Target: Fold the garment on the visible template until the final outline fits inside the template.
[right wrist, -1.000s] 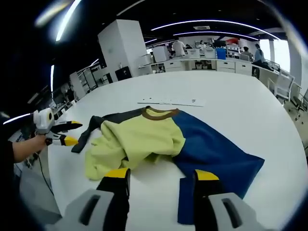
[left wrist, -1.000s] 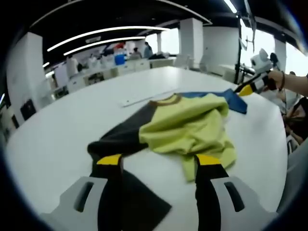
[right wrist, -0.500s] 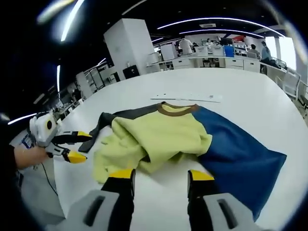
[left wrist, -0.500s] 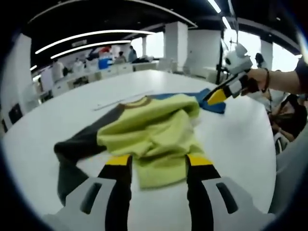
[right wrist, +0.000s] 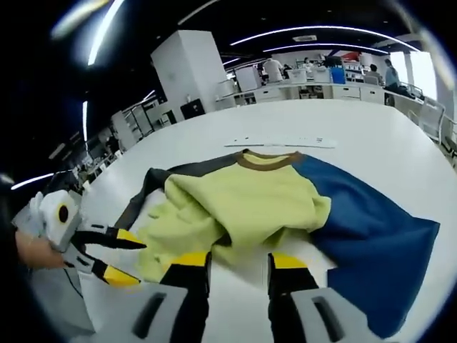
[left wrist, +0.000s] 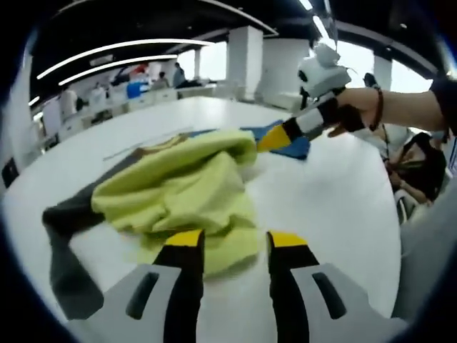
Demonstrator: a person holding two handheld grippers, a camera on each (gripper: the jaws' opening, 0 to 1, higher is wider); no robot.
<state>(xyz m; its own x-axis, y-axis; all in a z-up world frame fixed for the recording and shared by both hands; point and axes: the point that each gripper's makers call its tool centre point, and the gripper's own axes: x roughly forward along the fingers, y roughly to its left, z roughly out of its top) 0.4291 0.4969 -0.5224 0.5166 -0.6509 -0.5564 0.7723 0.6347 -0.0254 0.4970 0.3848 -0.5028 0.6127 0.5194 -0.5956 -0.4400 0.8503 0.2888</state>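
Jaws apart, both grippers at the crumpled garment [left wrist: 178,193].

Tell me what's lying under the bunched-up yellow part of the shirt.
The yellow fabric lies bunched over the garment's blue panel and dark grey sleeve, on the white table. Whatever lies directly beneath the bunch is covered.

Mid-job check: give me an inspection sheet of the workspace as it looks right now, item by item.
Surface: white table, bare around the garment.
Job's things: garment crumpled, yellow-green body bunched, blue sleeve spread, dark sleeve lying flat; not folded.
Clutter: thin white strip beyond the collar.
Grippers: left tool open at the yellow-green hem; right tool open near the bunched edge.
Cables: nothing seen.
Surroundings: open office, desks, people in the background.
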